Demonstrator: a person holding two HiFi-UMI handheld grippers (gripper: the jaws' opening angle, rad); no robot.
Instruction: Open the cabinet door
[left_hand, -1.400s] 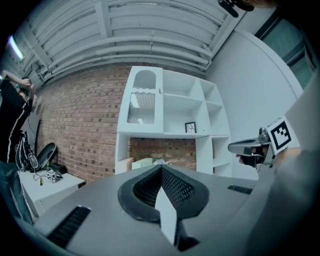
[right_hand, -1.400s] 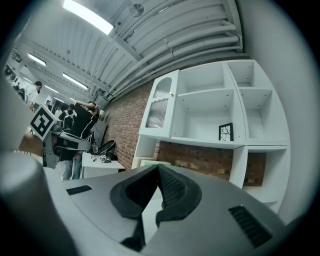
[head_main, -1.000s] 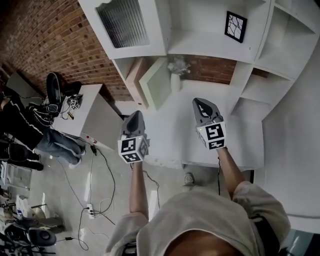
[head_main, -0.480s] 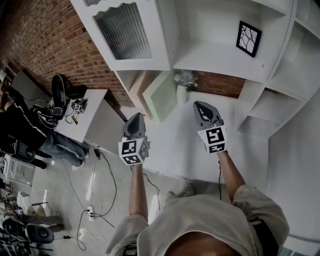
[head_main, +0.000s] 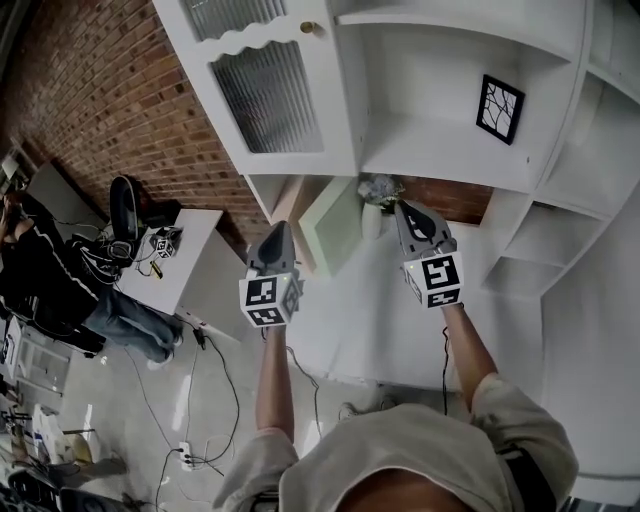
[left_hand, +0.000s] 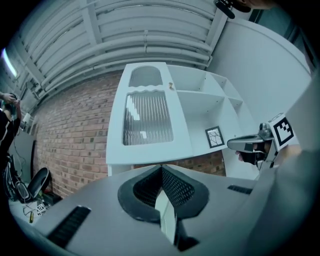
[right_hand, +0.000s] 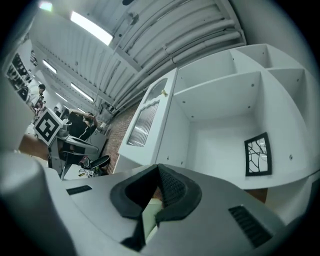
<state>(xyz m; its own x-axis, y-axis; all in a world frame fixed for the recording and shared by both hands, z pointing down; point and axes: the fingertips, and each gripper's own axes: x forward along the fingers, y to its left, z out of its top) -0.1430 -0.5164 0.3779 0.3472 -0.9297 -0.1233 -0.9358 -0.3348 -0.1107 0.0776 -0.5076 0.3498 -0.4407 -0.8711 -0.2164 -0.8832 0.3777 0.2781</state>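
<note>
A white cabinet door (head_main: 270, 100) with ribbed glass hangs on the upper left of the white shelf unit, shut, with a small brass knob (head_main: 307, 27) at its right edge. My left gripper (head_main: 275, 232) is shut and empty, held below the door and apart from it. My right gripper (head_main: 408, 210) is shut and empty too, below the open shelf to the door's right. The left gripper view shows the door (left_hand: 147, 117) and knob (left_hand: 171, 86) ahead above the closed jaws. From the right gripper view the door (right_hand: 147, 120) stands at the left.
A framed black picture (head_main: 499, 108) leans in the open shelf beside the door. A vase with flowers (head_main: 375, 195) and a pale green panel (head_main: 335, 225) stand on the counter below. A desk (head_main: 190, 250) and a seated person (head_main: 60, 270) are at the left, with cables on the floor.
Both grippers have risen toward the shelf unit, still shut. The head view has tilted up, so the whole glass door and its knob now show.
</note>
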